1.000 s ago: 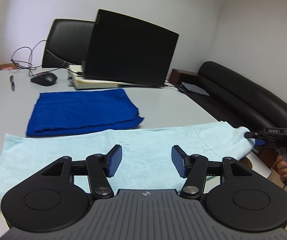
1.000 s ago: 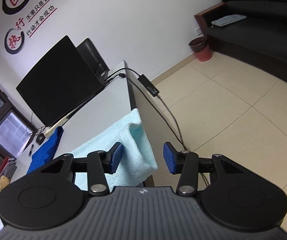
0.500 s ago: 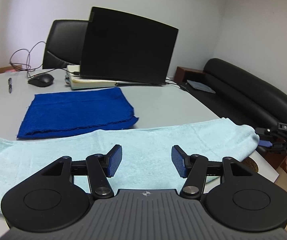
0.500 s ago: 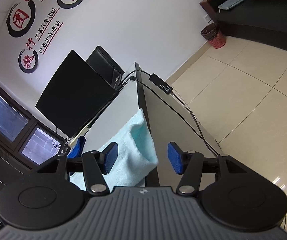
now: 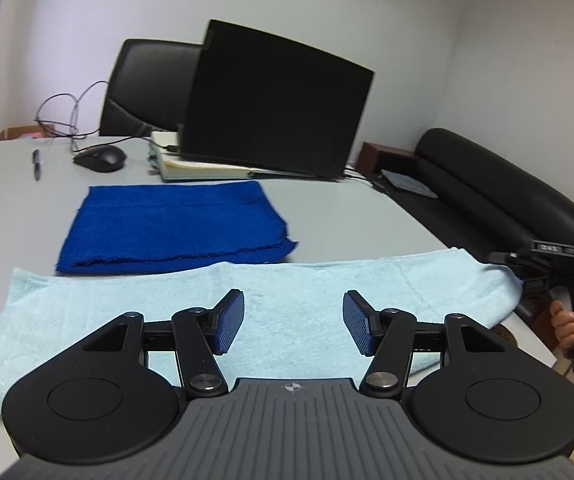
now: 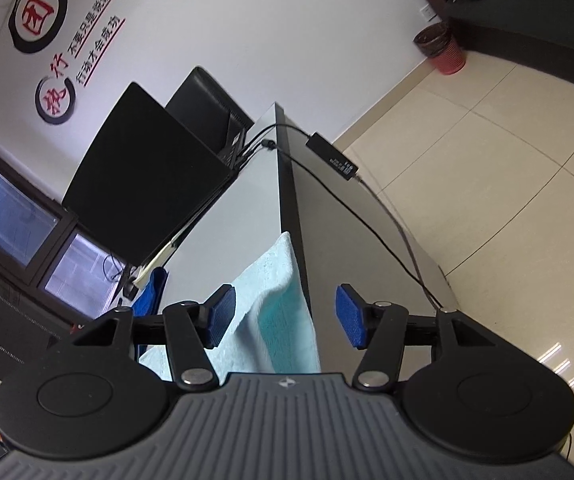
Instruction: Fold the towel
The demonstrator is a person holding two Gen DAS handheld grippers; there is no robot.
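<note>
A light blue towel (image 5: 287,300) lies spread along the near edge of the grey table (image 5: 347,216). Its right end hangs over the table's side (image 6: 283,300). My left gripper (image 5: 293,322) is open and empty, held over the towel's middle. My right gripper (image 6: 283,316) is open and empty, with the towel's hanging end between its fingers but apart from the pads. In the left wrist view the right gripper (image 5: 527,264) sits at the towel's right end, held by a hand.
A folded dark blue towel (image 5: 175,224) lies behind the light one. A laptop (image 5: 271,100), notebook, mouse (image 5: 101,158), pen and cables sit at the back. An office chair (image 5: 147,84), black sofa (image 5: 499,196) and red bin (image 6: 445,50) stand around the table.
The left gripper shifted slightly, so the towels sit further right in its view. The right gripper tilted and drew back a little from the towel's end. Both stayed open.
</note>
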